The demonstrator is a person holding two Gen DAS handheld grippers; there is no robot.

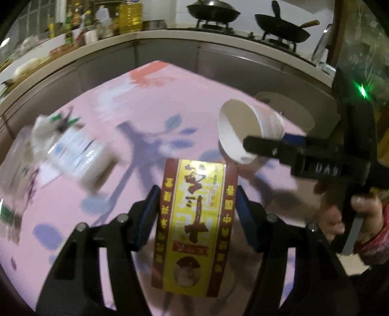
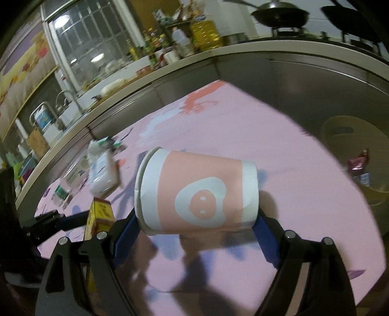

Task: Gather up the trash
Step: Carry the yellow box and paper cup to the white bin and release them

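Observation:
A red and yellow carton [image 1: 194, 218] with printed characters is raised above the pink tablecloth [image 1: 150, 102], and my left gripper [image 1: 197, 192] is shut on its long sides with its blue pads. A pink and white paper cup [image 2: 197, 192] lies sideways in my right gripper [image 2: 197, 221], whose pads press on the cup's rim end and base end. In the left wrist view the same cup [image 1: 243, 128] shows its white inside, held out to the right by the right gripper [image 1: 265, 141] and a person's hand [image 1: 364, 206]. The carton [image 2: 99, 214] also appears low on the left in the right wrist view.
A blurred heap of plastic wrappers and a tissue pack [image 1: 73, 155] lies at the table's left. Behind the table runs a kitchen counter [image 1: 170, 36] with bottles and two woks [image 1: 211, 12]. A beige chair [image 2: 345, 136] holding small packets stands past the table's right edge.

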